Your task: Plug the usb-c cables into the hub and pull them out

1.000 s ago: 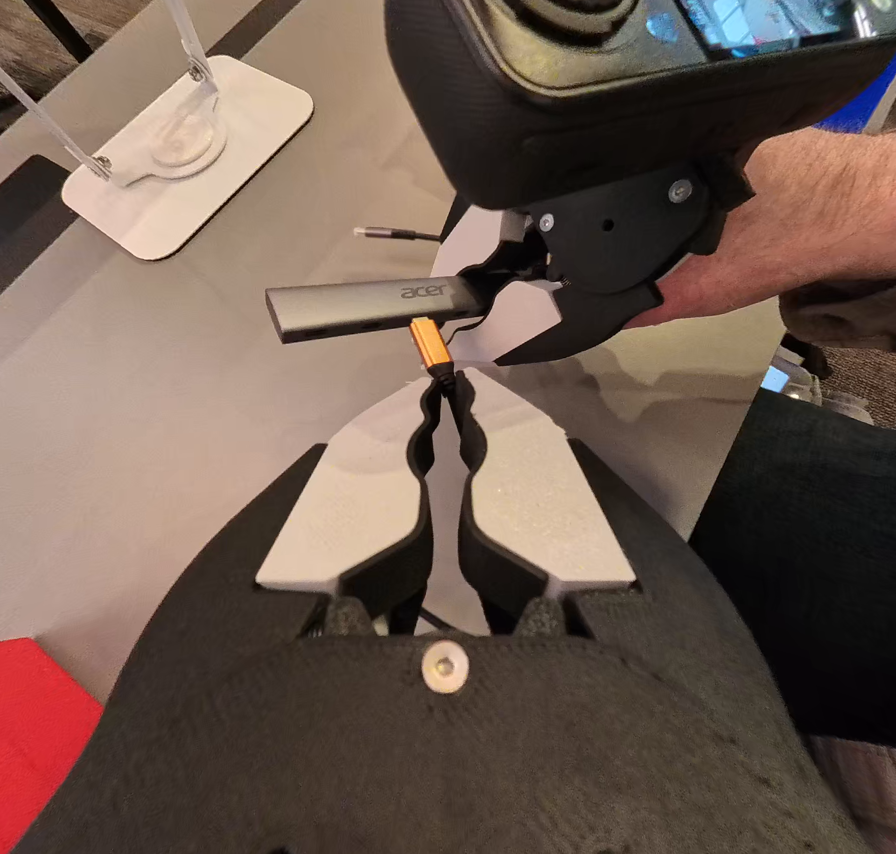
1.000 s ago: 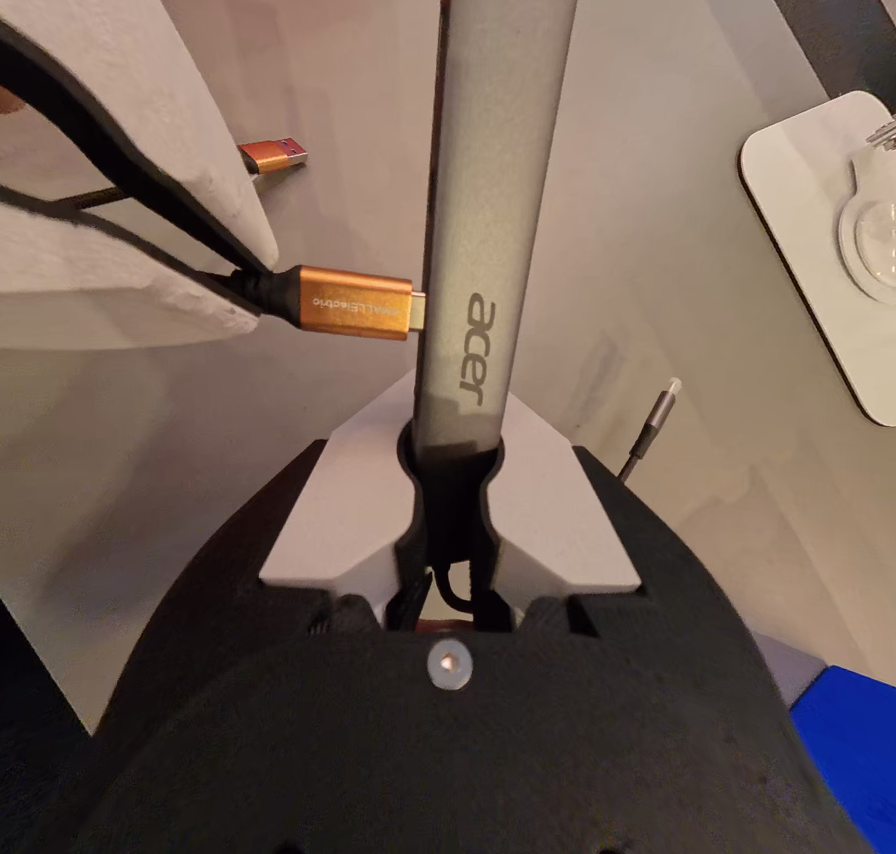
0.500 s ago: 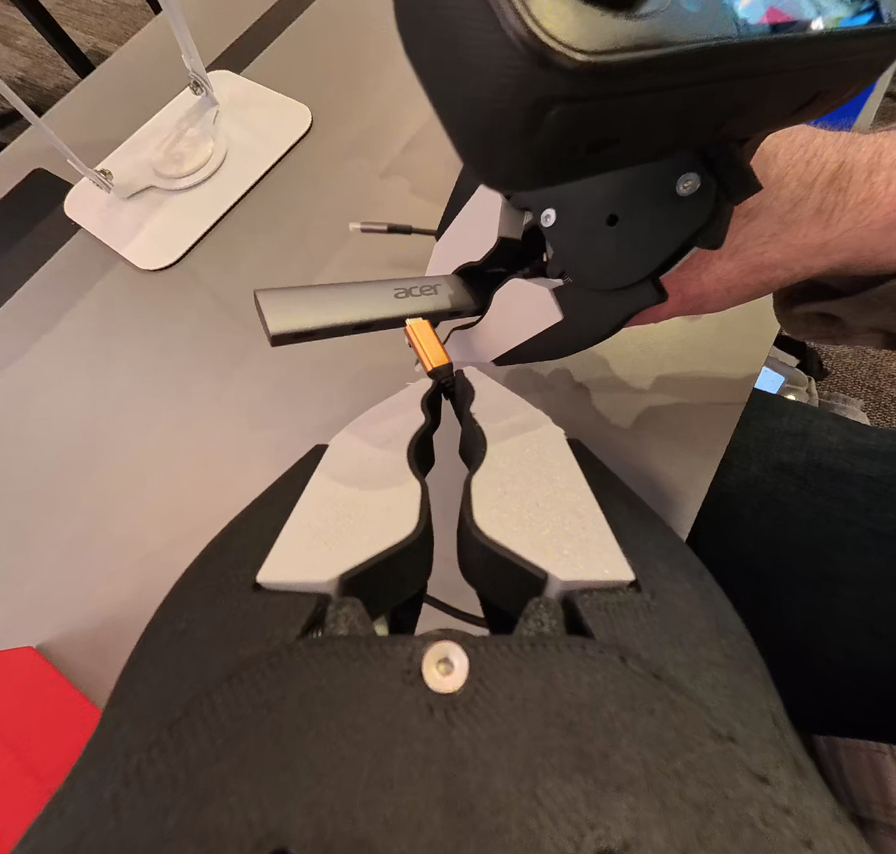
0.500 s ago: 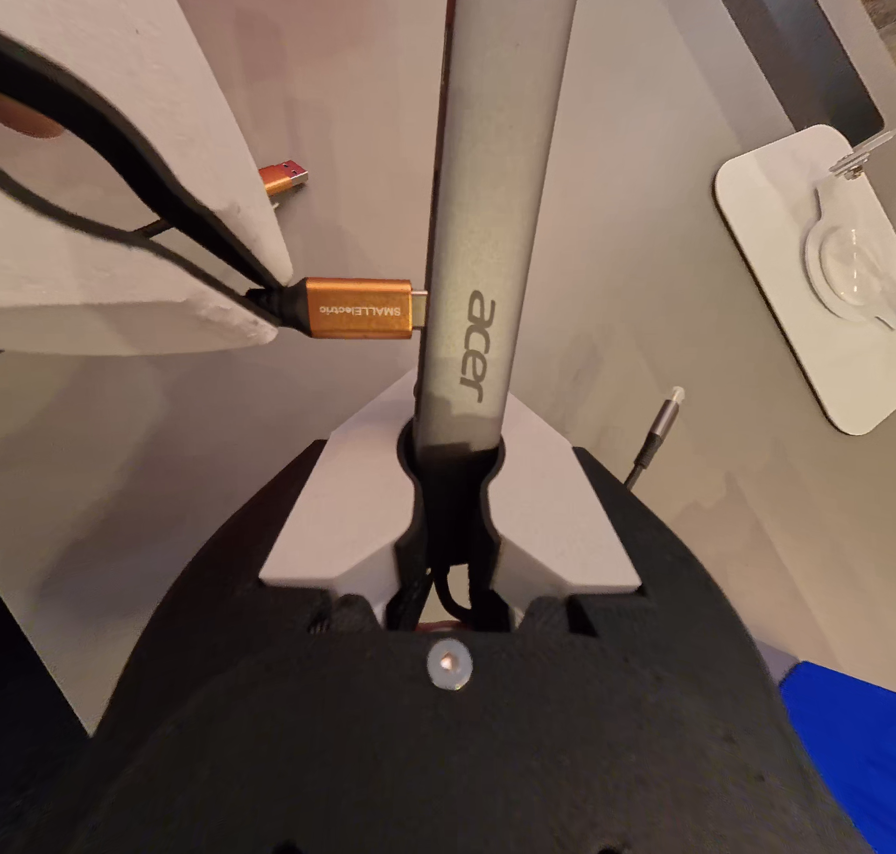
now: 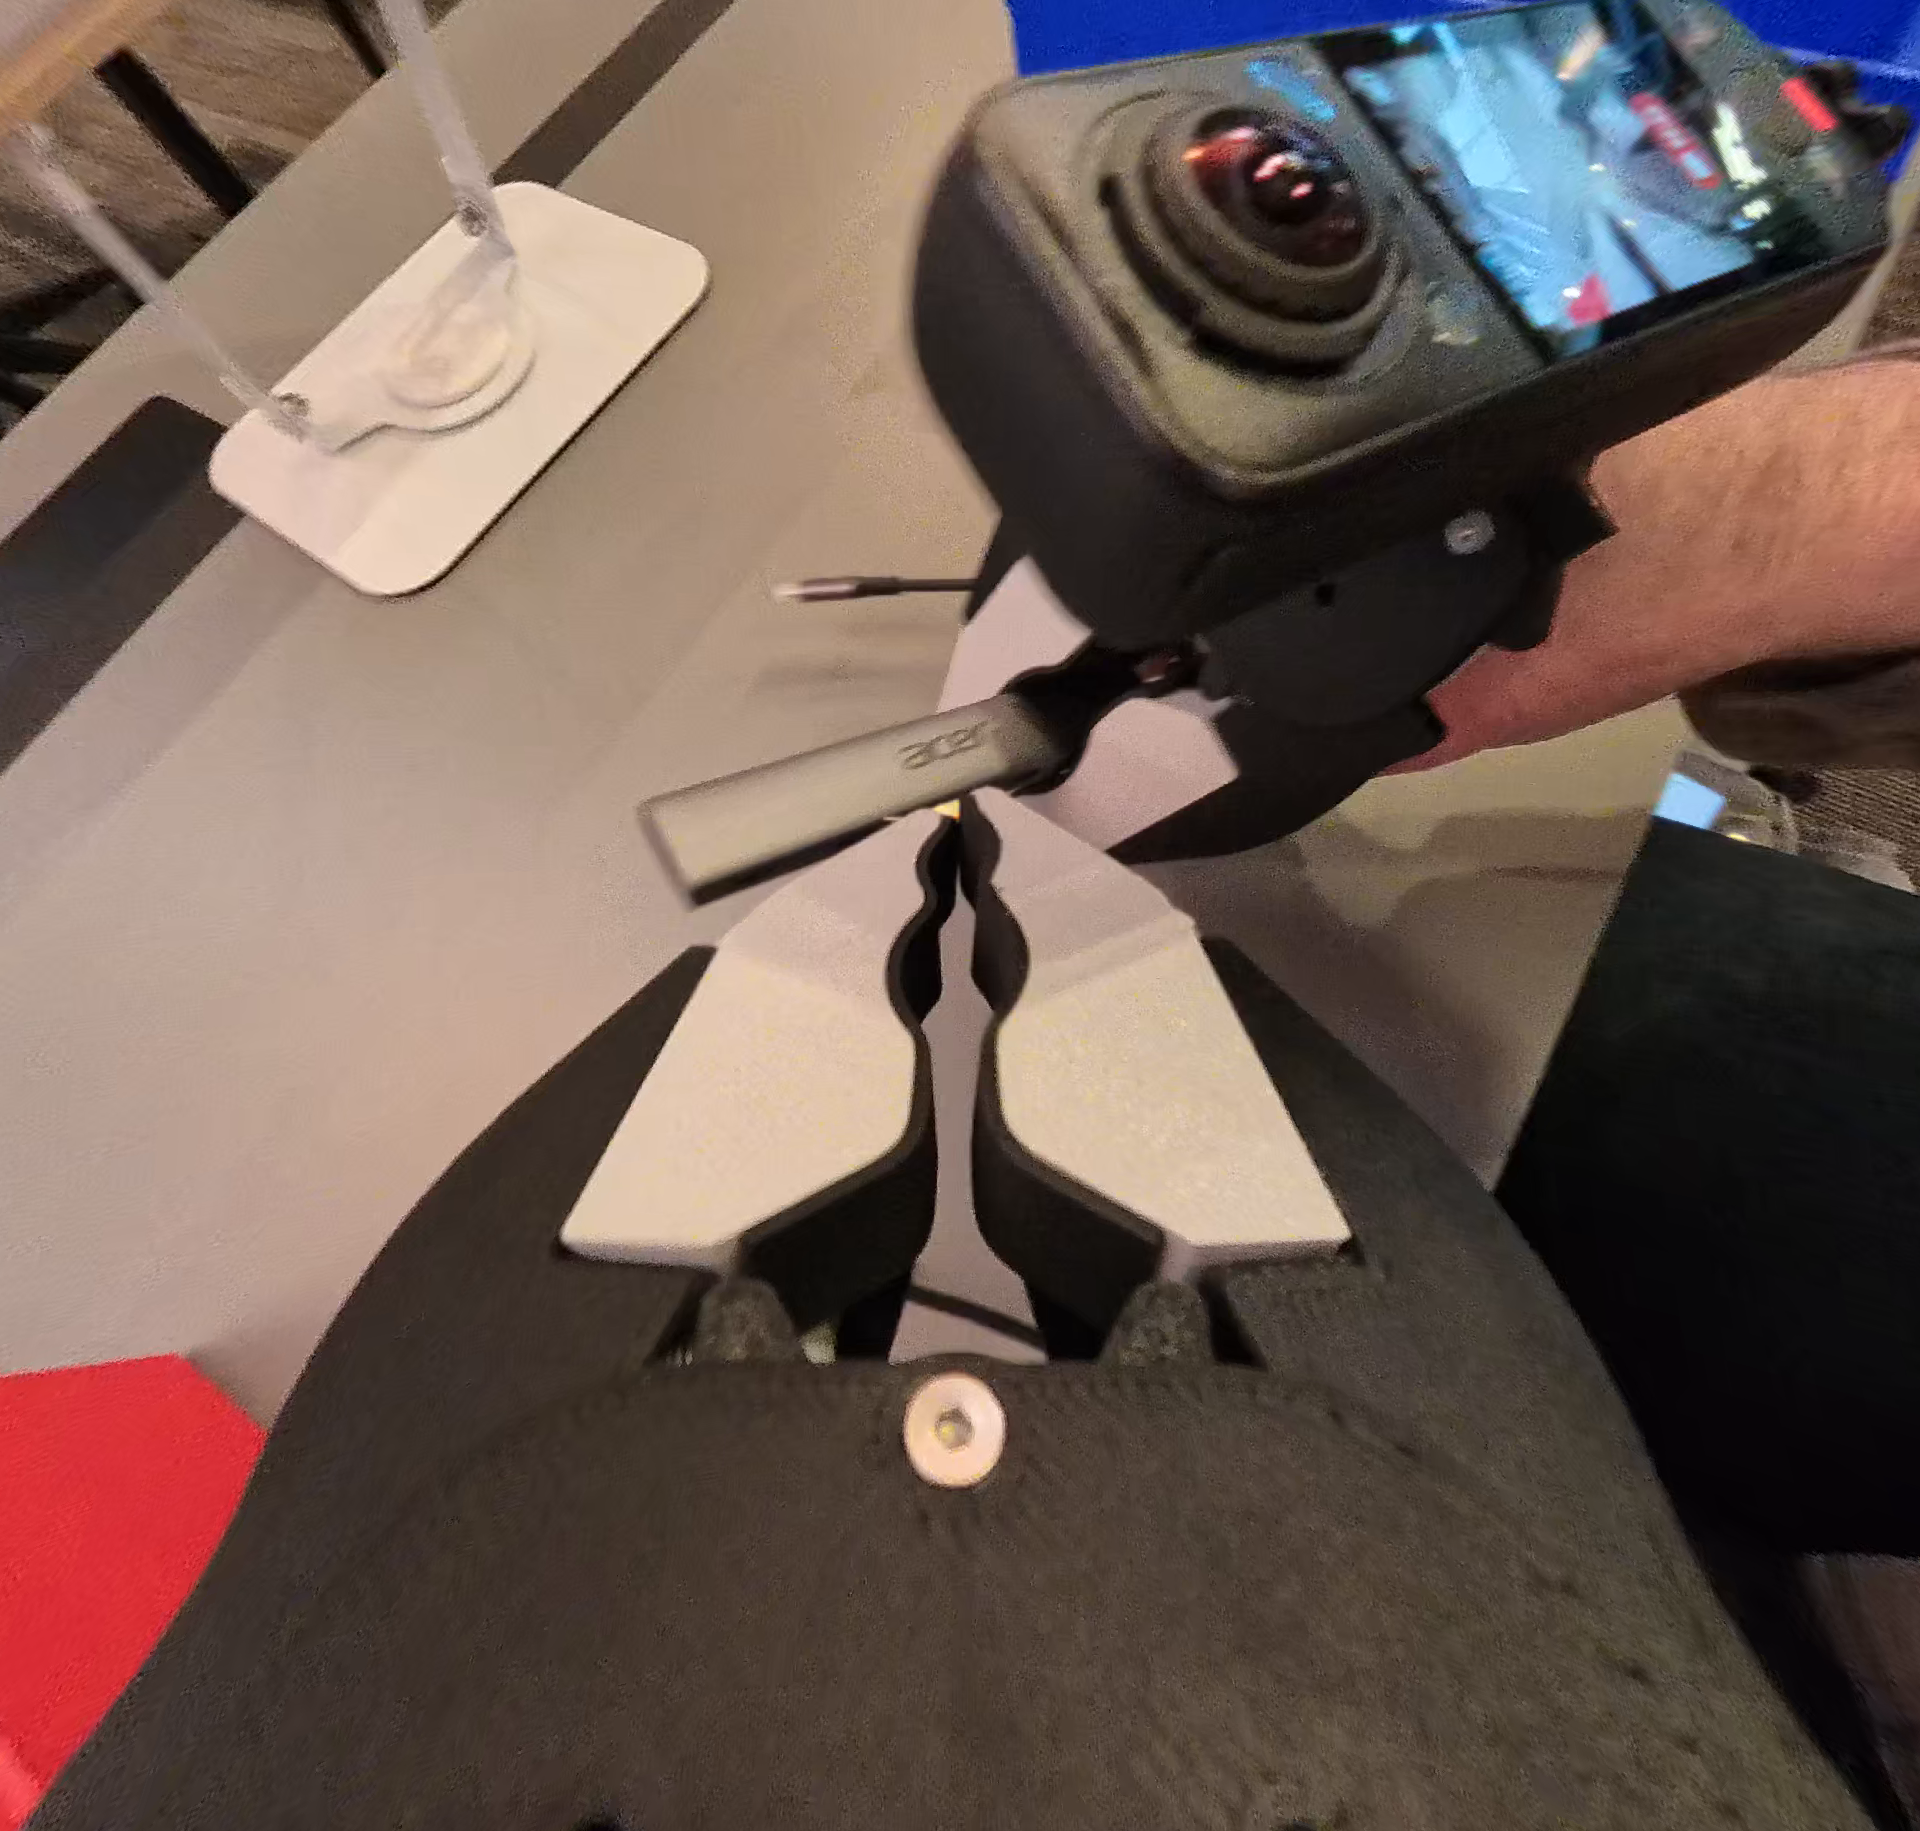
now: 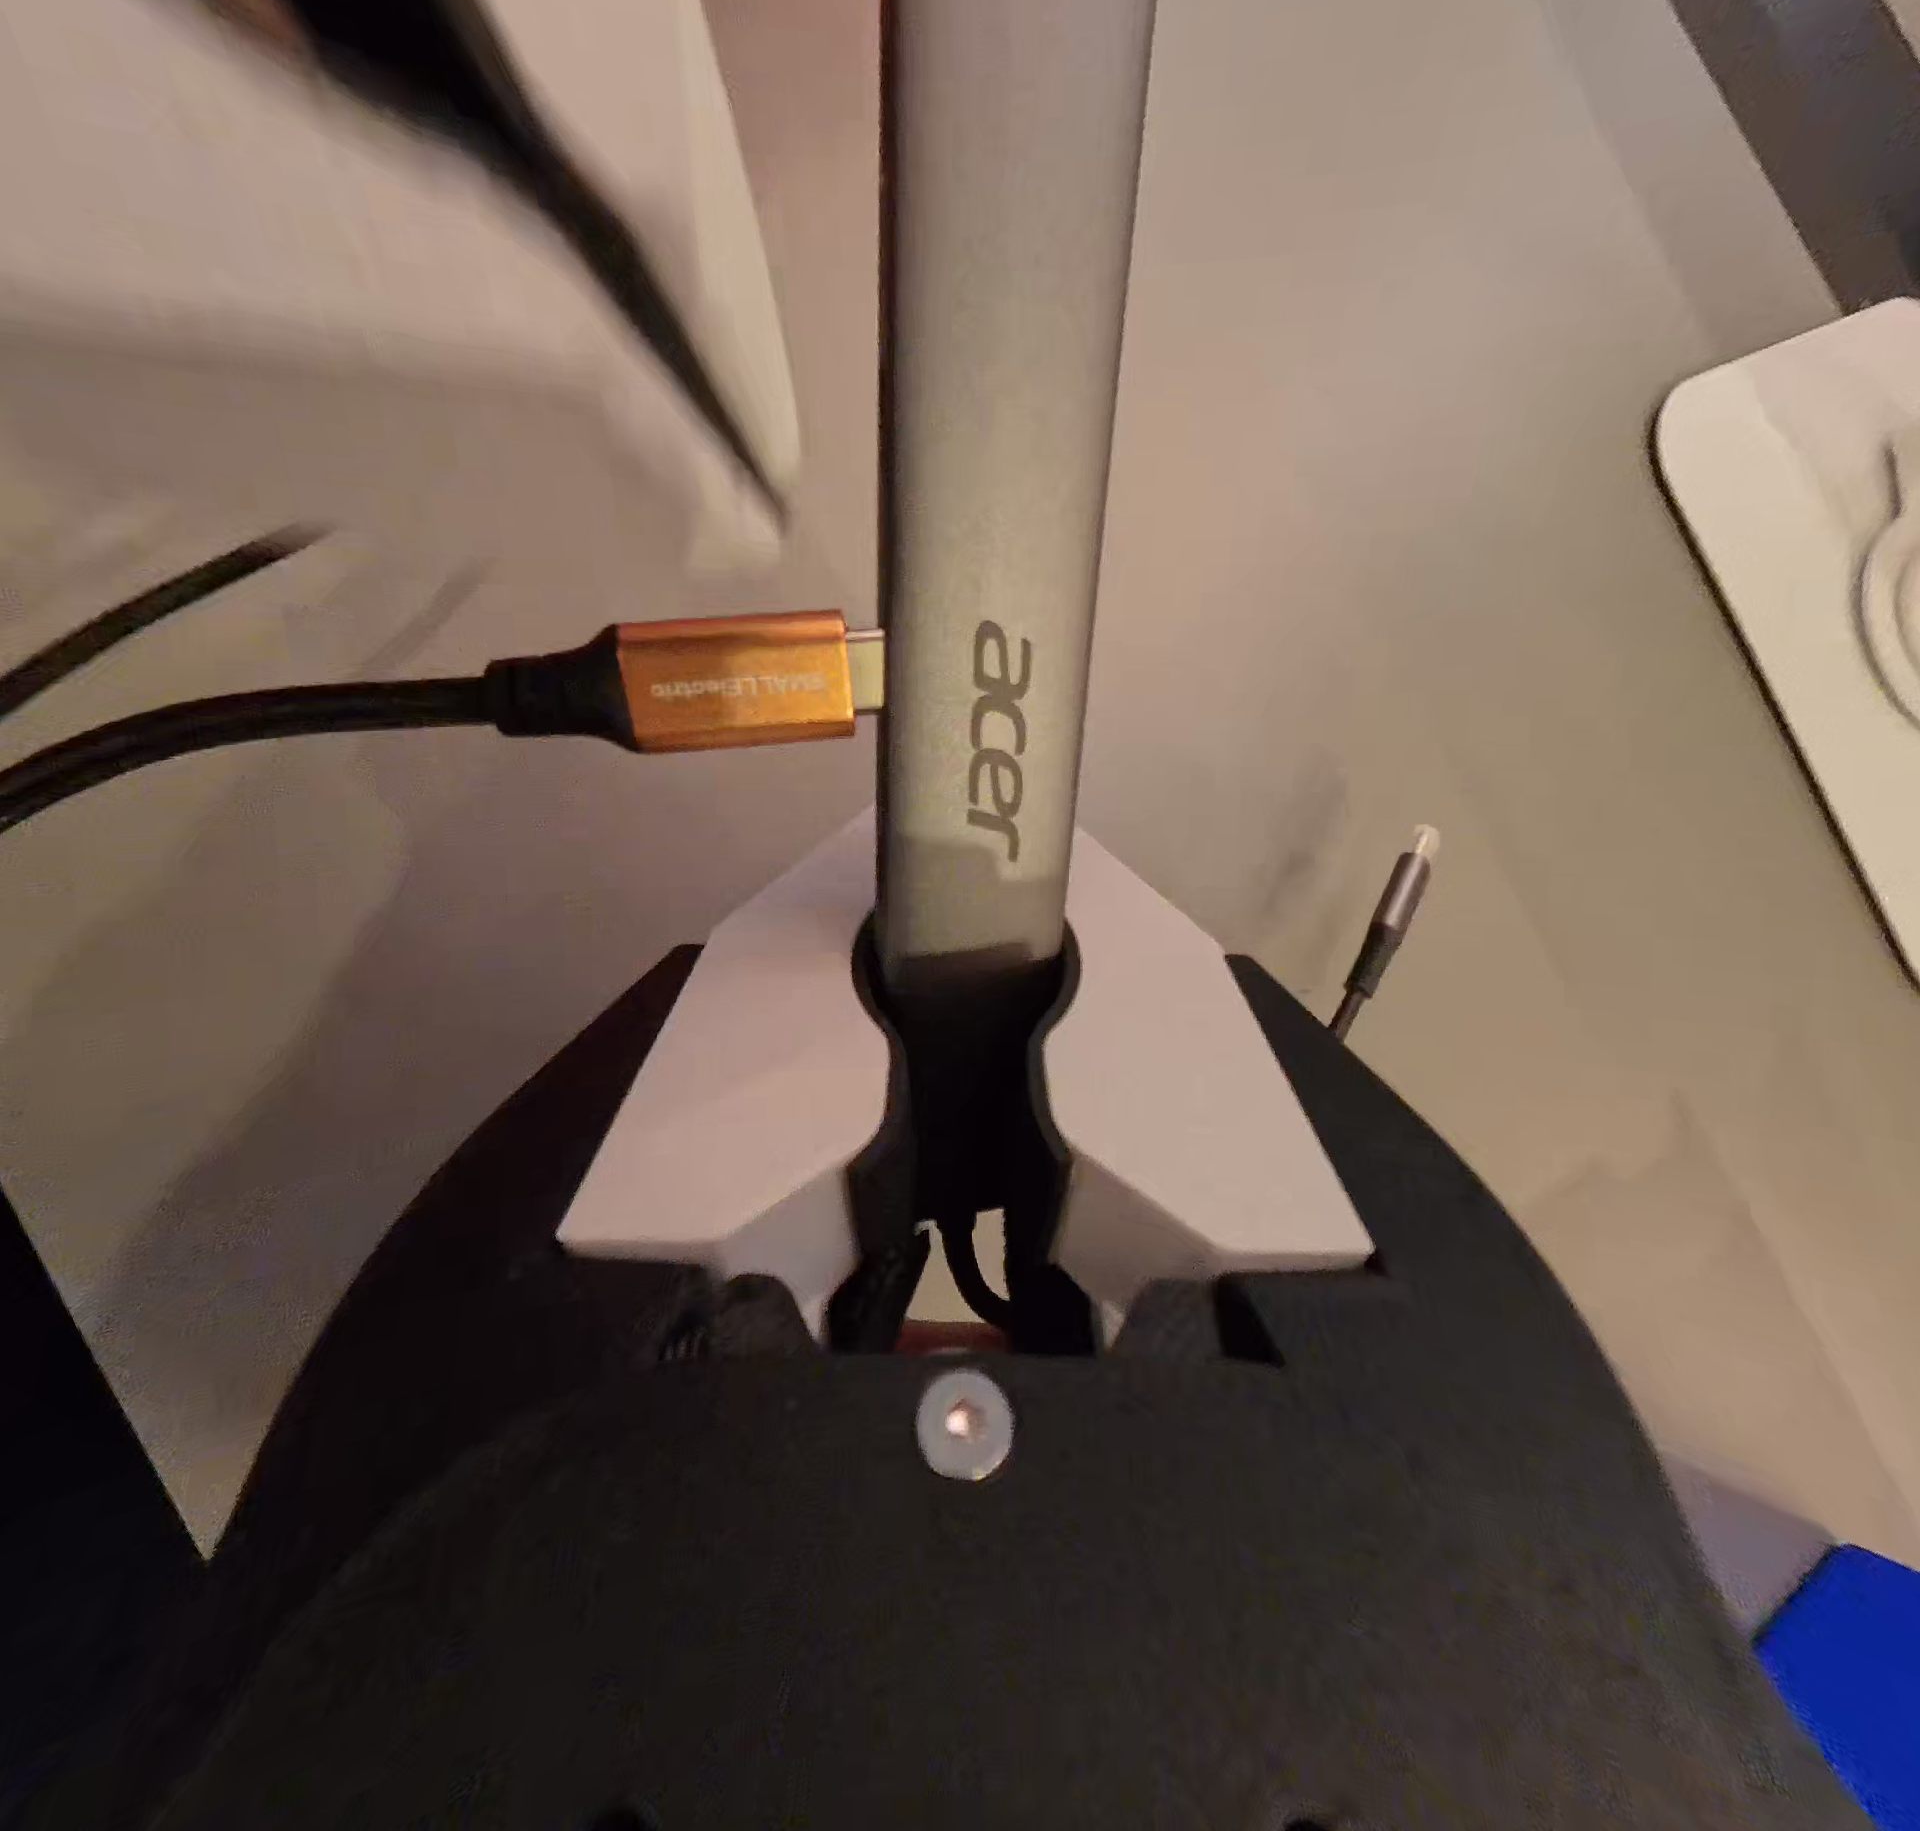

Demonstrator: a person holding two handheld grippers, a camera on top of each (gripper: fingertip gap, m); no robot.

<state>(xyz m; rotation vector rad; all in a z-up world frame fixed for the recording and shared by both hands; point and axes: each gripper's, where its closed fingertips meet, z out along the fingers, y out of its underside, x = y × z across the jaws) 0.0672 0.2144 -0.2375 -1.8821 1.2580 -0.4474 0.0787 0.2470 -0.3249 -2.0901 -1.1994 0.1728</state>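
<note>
Grey aluminium hub, left wrist view: the long slim bar [image 5: 831, 794] is held clear above the grey counter [image 5: 312, 846], pinched at one end only, its free end pointing left.
Left gripper: my left gripper [image 5: 951, 846] is drawn narrow, its tips just below the hub; I can make out nothing between them.
Right gripper: my right gripper [image 5: 1049, 732] is clamped on the hub's near end.
Spare cable: a thin silver-tipped plug [image 5: 821, 592] lies on the counter beyond the hub, well apart from it.
Stand: a white plate with a clear holder [image 5: 468, 399] sits far left, out of the way.
Orange metal plug, right wrist view: it [image 6: 738, 685] sits in the hub's left side port, with a strip of bare metal tongue showing, so I judge it may not be fully home.
Black braided cable: it [image 6: 260, 732] hangs free to the left, with no gripper on it.
Risk, lever: the cable's weight pulls sideways on the plug and could work it loose or strain the port.
Risk, twist: since I hold the hub by its end only, a skewed pull could swing it in my grip.
Risk, knock: my left gripper, blurred and close, could bump the hub.
</note>
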